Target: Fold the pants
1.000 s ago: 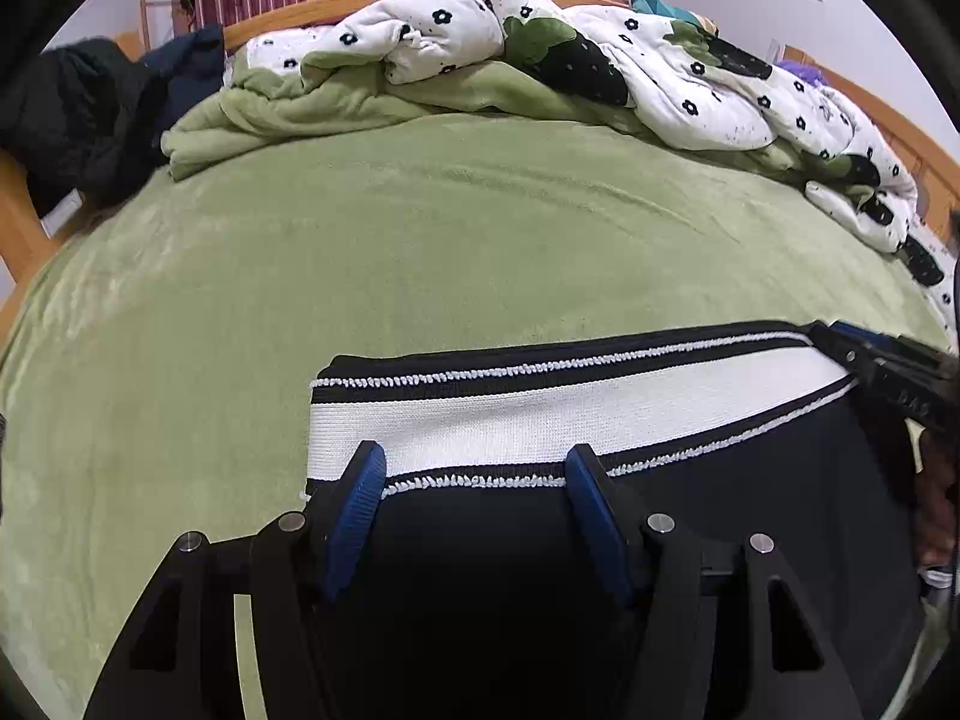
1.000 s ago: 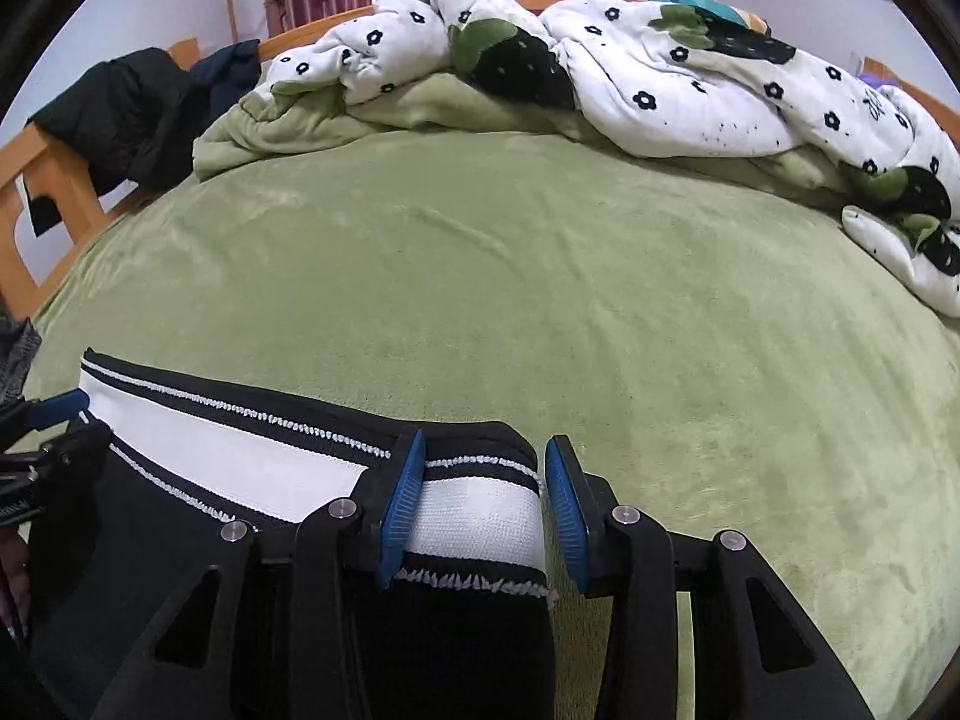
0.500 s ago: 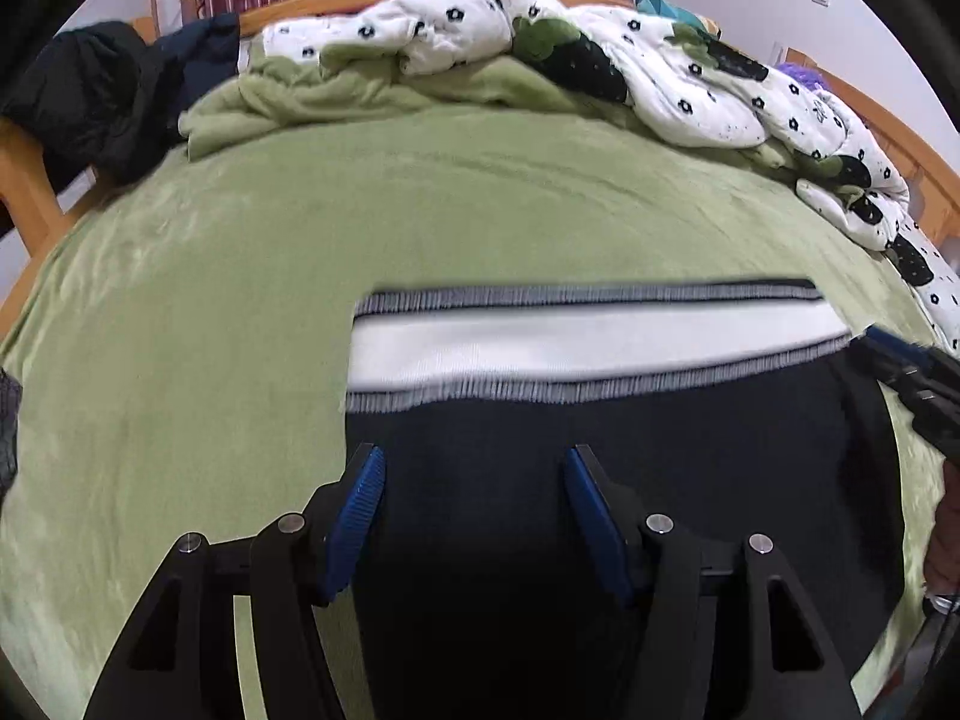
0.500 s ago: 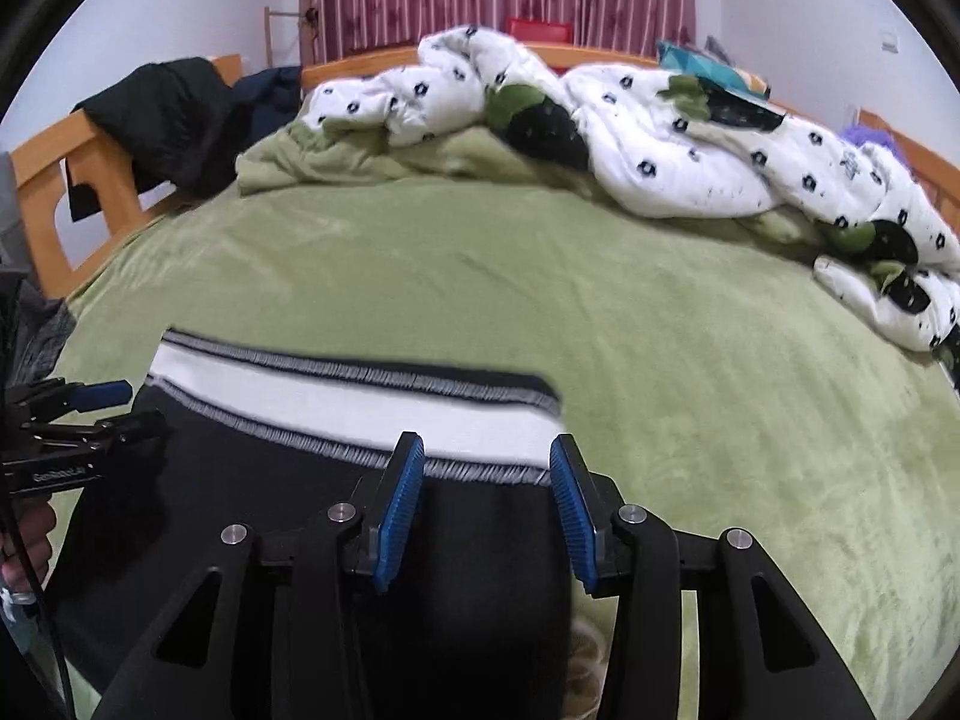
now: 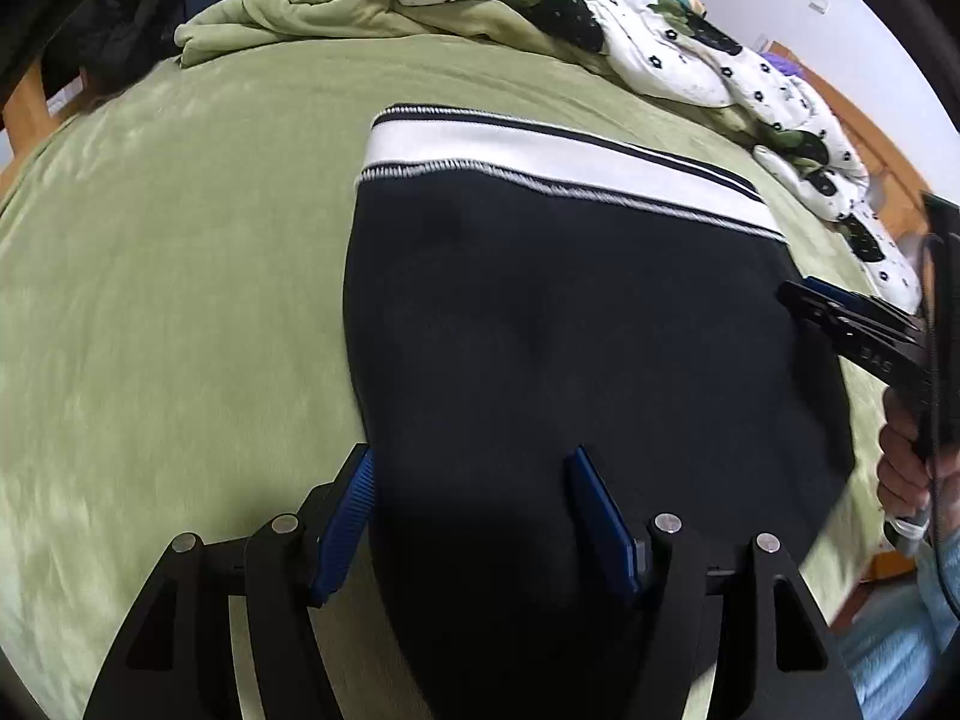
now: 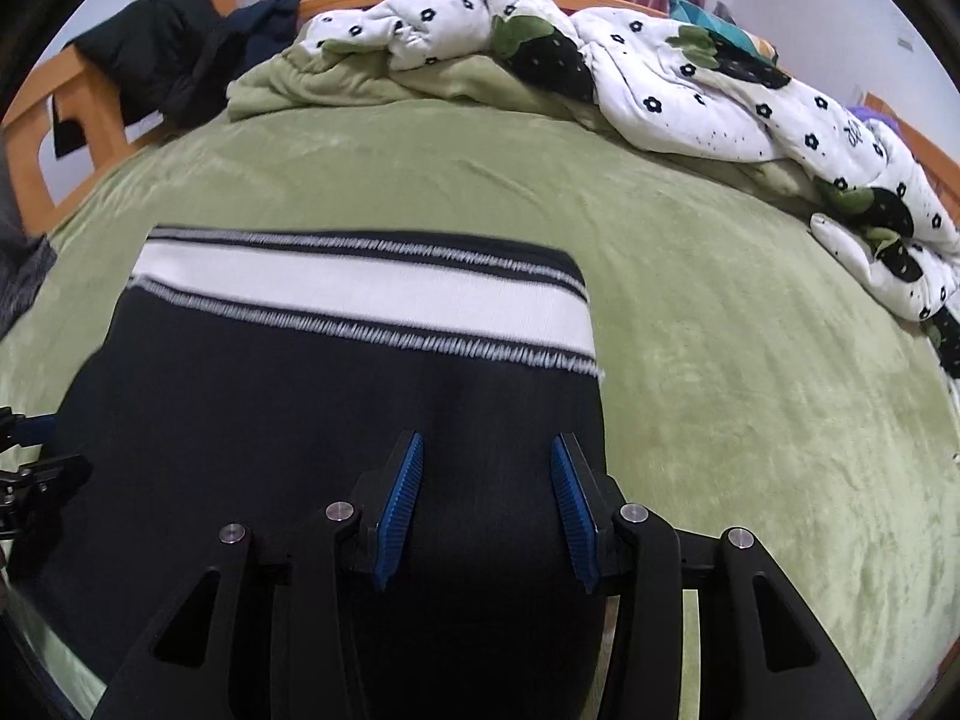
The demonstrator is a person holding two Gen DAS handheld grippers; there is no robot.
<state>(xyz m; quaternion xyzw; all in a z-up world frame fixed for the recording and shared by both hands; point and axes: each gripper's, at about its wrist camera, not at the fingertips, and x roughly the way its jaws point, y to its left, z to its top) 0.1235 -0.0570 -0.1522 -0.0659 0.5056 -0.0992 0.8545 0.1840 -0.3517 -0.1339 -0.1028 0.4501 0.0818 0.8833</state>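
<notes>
I see the pants (image 5: 570, 324) flat on the bed (image 5: 180, 240), waistband far, left gripper (image 5: 468, 516) jaws opening, right gripper (image 6: 486, 510) jaws apart, both unclamped over the near edge.

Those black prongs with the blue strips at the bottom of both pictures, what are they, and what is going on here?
They are hand-held grabbing tools, not a robot. A person carries one in each hand, and each tool has a wide-angle camera looking forward along its two fingers, so each picture is that tool's own view. One view belongs to the left gripper, the other to the right gripper. The right gripper also shows at the edge of the left view, with the person's hand on its handle.

Both look down on a bed with a green blanket. On it lie dark pants with a white waistband, spread flat. A flowered quilt is bunched at the far end.

Neither tool grips anything. The left jaws are opening, the right stand apart, and the pants lie beneath both.
</notes>
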